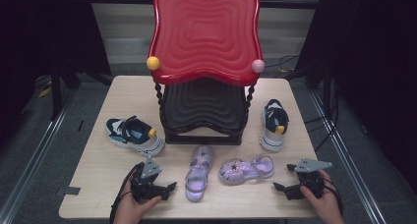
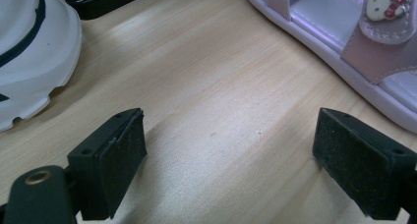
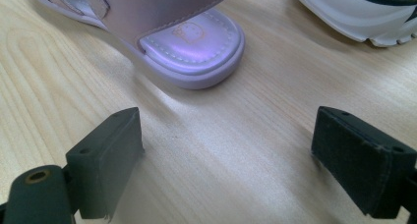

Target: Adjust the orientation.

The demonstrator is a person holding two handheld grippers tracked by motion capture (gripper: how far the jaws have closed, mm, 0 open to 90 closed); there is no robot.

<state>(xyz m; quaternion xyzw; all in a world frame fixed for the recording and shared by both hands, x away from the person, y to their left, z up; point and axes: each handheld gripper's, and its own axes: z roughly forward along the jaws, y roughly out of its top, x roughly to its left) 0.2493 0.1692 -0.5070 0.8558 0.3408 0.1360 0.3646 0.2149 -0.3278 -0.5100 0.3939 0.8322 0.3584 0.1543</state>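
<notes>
Two lilac sandals lie at the table's front: one [image 1: 198, 172] points away from me, the other [image 1: 246, 168] lies sideways. A navy and white sneaker [image 1: 134, 134] rests at the left, its mate [image 1: 273, 123] at the right. My left gripper [image 1: 167, 190] sits low on the table, open, just left of the first sandal [image 2: 354, 42], with the left sneaker's sole [image 2: 29, 62] beyond it. My right gripper [image 1: 280, 188] is open too, right of the sideways sandal, whose toe [image 3: 192, 47] lies ahead of the jaws. Bare wood lies between both pairs of jaws.
A two-tier shoe rack stands at the table's back, with a red wavy top shelf [image 1: 205, 35] and a black lower shelf [image 1: 204, 108]. A yellow ball [image 1: 153, 63] and a pink ball [image 1: 257, 66] cap its front corners. The wooden table [image 1: 98, 175] ends close behind my hands.
</notes>
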